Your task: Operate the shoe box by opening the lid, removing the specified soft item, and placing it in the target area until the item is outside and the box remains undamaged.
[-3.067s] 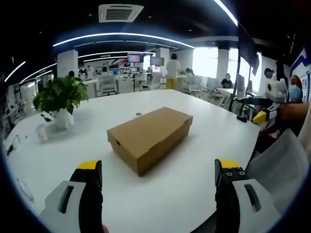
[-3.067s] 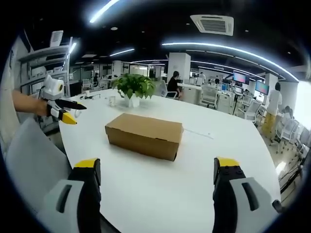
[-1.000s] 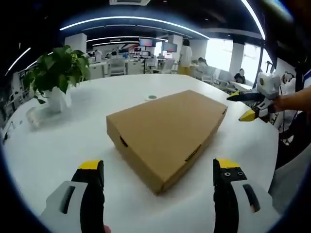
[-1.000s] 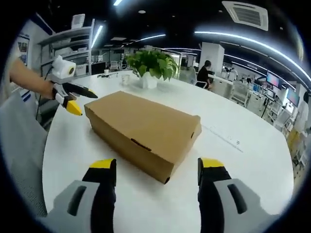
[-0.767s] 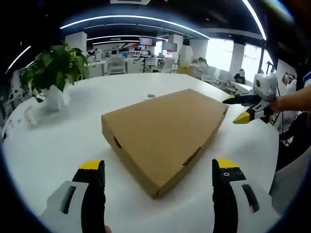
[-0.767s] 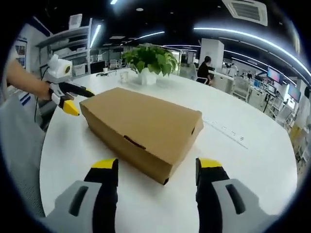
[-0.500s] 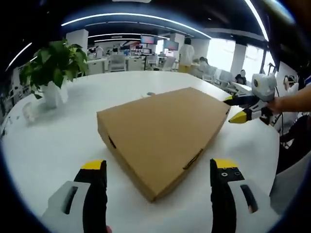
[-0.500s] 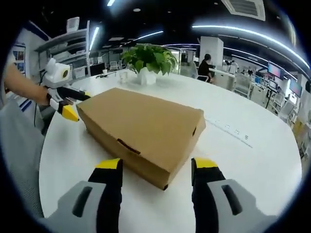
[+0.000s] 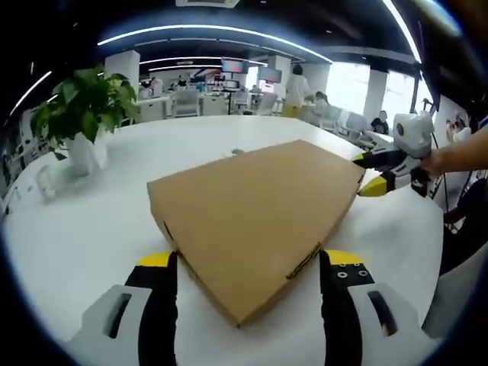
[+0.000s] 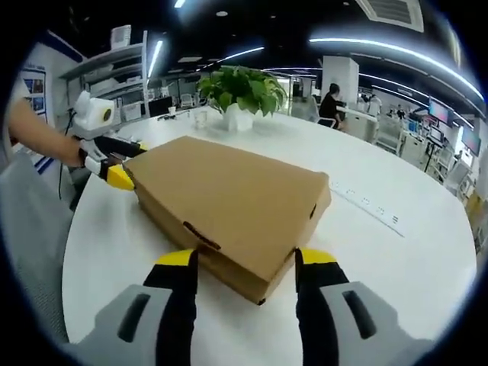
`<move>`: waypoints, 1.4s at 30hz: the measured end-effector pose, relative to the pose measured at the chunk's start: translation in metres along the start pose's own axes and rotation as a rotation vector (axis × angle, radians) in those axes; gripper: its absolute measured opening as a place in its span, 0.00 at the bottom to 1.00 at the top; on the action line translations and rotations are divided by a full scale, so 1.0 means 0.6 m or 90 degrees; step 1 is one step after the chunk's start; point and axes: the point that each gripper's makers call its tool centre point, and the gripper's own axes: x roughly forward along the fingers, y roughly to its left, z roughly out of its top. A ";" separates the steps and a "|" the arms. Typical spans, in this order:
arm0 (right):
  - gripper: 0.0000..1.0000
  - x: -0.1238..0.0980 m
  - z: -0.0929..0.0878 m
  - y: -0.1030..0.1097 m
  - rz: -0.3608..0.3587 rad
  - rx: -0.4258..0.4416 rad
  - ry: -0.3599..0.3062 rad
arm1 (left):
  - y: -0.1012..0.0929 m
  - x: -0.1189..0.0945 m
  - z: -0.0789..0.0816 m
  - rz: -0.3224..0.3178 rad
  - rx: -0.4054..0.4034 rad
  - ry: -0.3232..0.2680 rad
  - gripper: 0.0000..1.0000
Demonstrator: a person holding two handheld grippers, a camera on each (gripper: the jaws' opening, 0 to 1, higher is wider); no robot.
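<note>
A closed brown cardboard shoe box lies on the round white table. In the left gripper view my left gripper is open, and the box's near corner lies between its yellow-tipped jaws. My right gripper comes in from the right, held by a hand, its jaws around the box's far right corner. In the right gripper view my right gripper is open astride a corner of the box. The left gripper sits at the box's far left corner. What the box holds is hidden.
A potted green plant in a white pot stands on the table behind the box, also seen as the plant. A thin strip lies on the table to the right. Office desks and people fill the room beyond.
Both grippers have moved in on the box. Its corners now lie between their jaws, and each pair of jaws stands a little narrower than before. The lid stays closed.
</note>
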 end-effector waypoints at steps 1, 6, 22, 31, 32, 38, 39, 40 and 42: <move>0.47 0.000 0.000 0.000 -0.001 0.002 0.000 | 0.000 0.000 0.000 0.001 0.002 0.000 0.78; 0.47 0.000 0.000 0.003 -0.006 0.006 0.000 | -0.001 -0.002 0.000 -0.001 0.003 -0.002 0.77; 0.46 -0.008 -0.003 0.025 -0.033 0.026 0.003 | 0.005 -0.003 -0.002 -0.028 0.018 0.013 0.76; 0.46 -0.011 -0.005 0.040 -0.050 0.039 0.004 | 0.011 -0.006 -0.003 -0.050 0.031 0.026 0.75; 0.46 -0.012 -0.005 0.040 -0.052 0.042 0.005 | 0.012 -0.006 -0.004 -0.053 0.033 0.028 0.75; 0.45 -0.016 -0.007 0.054 -0.062 0.057 0.003 | 0.017 -0.009 -0.005 -0.069 0.043 0.036 0.75; 0.45 -0.016 -0.007 0.056 -0.065 0.061 0.004 | 0.018 -0.009 -0.006 -0.073 0.046 0.037 0.75; 0.45 -0.017 -0.008 0.058 -0.067 0.063 0.004 | 0.019 -0.010 -0.006 -0.075 0.047 0.038 0.75; 0.45 -0.018 -0.008 0.062 -0.073 0.069 0.004 | 0.021 -0.011 -0.006 -0.081 0.051 0.041 0.75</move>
